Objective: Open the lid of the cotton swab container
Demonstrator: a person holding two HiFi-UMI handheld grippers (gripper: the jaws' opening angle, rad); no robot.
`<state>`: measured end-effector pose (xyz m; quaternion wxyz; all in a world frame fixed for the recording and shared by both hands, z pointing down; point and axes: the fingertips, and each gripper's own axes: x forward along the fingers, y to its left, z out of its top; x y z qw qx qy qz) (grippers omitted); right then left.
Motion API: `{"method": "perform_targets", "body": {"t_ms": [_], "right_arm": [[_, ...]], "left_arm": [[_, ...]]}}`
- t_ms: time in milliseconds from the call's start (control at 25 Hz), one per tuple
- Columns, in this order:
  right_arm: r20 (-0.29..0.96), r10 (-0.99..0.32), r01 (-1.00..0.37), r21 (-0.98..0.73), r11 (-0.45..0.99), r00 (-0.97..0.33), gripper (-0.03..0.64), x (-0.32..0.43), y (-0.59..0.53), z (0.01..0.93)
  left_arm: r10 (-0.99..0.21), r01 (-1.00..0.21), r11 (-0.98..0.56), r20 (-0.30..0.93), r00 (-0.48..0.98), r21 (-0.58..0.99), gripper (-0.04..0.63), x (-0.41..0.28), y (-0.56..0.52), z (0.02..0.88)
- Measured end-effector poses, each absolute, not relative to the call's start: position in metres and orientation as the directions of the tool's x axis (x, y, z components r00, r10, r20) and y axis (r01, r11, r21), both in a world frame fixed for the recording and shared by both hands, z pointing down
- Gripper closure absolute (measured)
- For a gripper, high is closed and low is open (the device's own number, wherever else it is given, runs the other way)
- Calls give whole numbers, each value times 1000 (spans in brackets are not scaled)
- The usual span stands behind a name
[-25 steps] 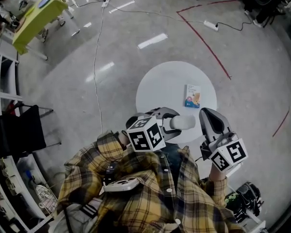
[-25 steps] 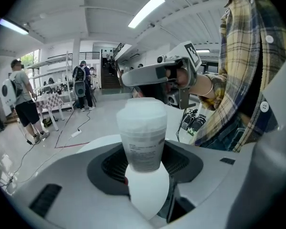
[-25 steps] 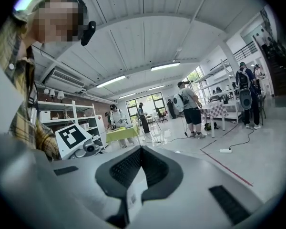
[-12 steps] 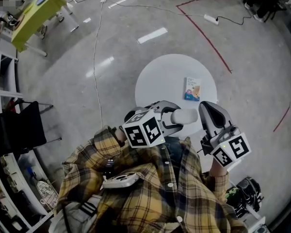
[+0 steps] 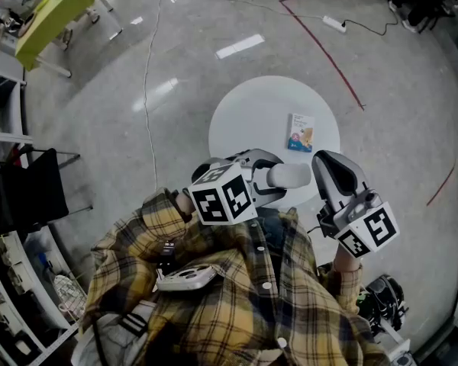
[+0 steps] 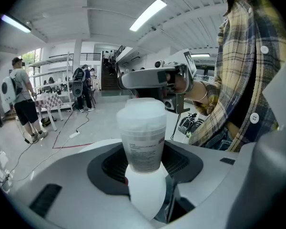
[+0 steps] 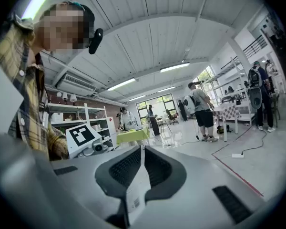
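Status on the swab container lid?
Left gripper shut on cotton swab container, lid on. Right gripper shut on thin white printed strip, close beside lid. Nothing seen between them.

A person in a yellow plaid shirt (image 5: 237,296) stands at the near edge of a small round white tabletop (image 5: 252,120) on a grey floor (image 5: 99,105). The left gripper (image 5: 269,178) has the white cotton swab container (image 5: 290,175) clasped in its fingers, lying sideways, its free end just beside the right gripper (image 5: 323,161). A small printed packet (image 5: 302,132) lies flat on the tabletop, apart from both
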<state>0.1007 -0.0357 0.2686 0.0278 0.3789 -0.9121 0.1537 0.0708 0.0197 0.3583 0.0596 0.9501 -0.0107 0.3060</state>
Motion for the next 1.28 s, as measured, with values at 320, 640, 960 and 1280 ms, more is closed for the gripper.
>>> {"method": "perform_targets", "body": {"t_ms": [320,640,960,1280], "right_arm": [[114,-479,-493,-208,845,-870,445,72,-14,252],[141,-285,-306,-158,939,-948,339,68,-2,261],[145,-169,-192,-165,967,-975,333,56,10,266],[154,-106,-130,-158,979,-982,379,50,19,273]], "left_arm": [[22,-54,-991,561,828,119,376,71,19,351],[32,-41,-992,558,829,117,376,78,21,347],[56,-17,-992,553,831,126,376,77,27,340],[90,15,-990,551,829,140,376,84,36,340]]}}
